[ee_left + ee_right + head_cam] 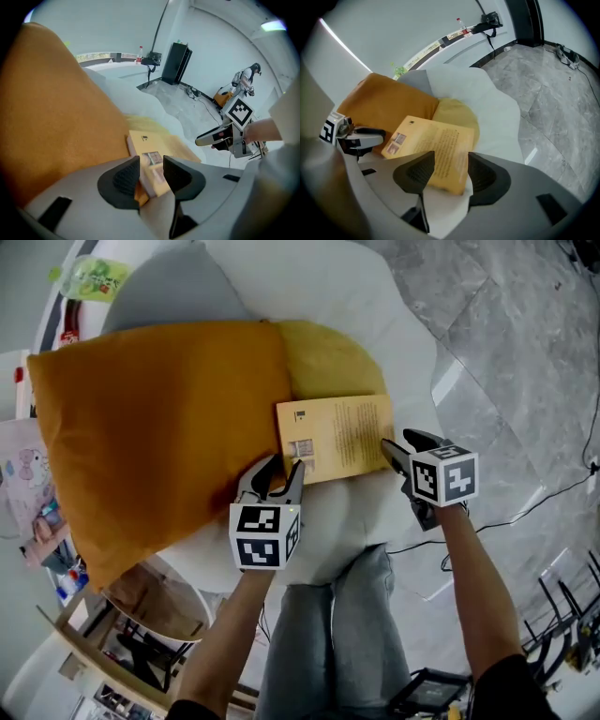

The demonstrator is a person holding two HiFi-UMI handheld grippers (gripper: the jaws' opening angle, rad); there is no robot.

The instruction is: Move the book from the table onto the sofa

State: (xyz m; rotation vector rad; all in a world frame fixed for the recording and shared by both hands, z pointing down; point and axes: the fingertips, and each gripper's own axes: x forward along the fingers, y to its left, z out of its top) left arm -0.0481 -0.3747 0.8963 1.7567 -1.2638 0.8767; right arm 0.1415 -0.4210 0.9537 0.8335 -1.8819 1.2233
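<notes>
The yellow-tan book lies flat on the white sofa, partly over a yellow cushion. My left gripper is shut on the book's near left corner; in the left gripper view the book sits pinched between the pads. At the book's right edge my right gripper stands open. In the right gripper view that edge of the book lies between the spread jaws with a gap at the pads. Each gripper shows in the other's view: the right gripper and the left gripper.
A big orange cushion fills the sofa left of the book, touching it. A grey cushion lies behind. Marble floor with a black cable is on the right. A small round table stands at lower left.
</notes>
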